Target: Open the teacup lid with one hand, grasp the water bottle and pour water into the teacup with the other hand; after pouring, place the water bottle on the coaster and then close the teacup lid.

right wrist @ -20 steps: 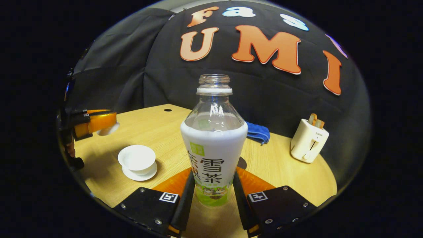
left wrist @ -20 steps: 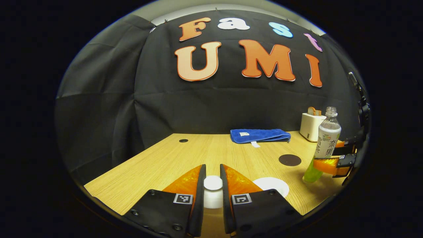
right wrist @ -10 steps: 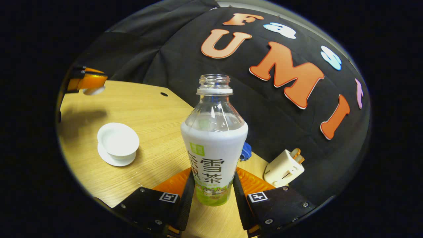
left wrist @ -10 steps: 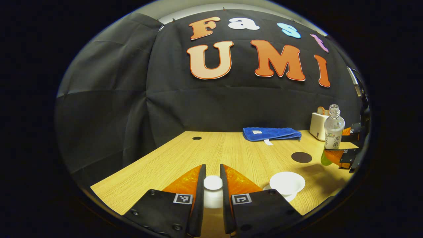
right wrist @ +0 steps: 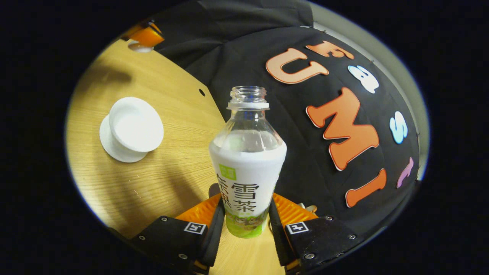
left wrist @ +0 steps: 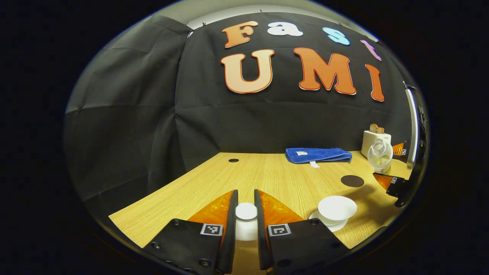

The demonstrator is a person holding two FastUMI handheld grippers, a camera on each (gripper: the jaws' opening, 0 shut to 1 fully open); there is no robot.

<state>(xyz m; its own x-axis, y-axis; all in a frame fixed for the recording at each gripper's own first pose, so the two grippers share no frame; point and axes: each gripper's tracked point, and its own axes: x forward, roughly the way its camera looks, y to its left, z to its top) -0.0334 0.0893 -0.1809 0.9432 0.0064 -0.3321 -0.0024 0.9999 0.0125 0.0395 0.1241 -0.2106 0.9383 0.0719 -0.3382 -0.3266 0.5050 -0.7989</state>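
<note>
The left gripper (left wrist: 246,214) was clenched on the white lid (left wrist: 246,211), both fingers pressing on its round knob, and it held the lid up above the near edge of the wooden table (left wrist: 267,179). To its right stood the teacup (left wrist: 337,208), a plain white bowl with a wide flared rim, uncovered, sitting on a small white saucer (left wrist: 324,225). I could not tell whether there was water in it yet.

The right gripper (right wrist: 243,225) was clamped on the lower part of the water bottle (right wrist: 247,164), a finger on each side of the green band at its base. The bottle was clear plastic at the shoulder and neck, wrapped below in a white label with a green foot, and its mouth was open, with no cap. From the left gripper view the bottle (left wrist: 379,156) was tipped over, its mouth leaning toward the cup, up in the air to the right of it and not touching the table.

A dark round coaster (left wrist: 352,181) lay on the table between the cup and the bottle, with nothing on it. Farther back lay a folded blue cloth (left wrist: 318,155), and a cream toaster (left wrist: 375,139) stood near the wall behind the bottle.
</note>
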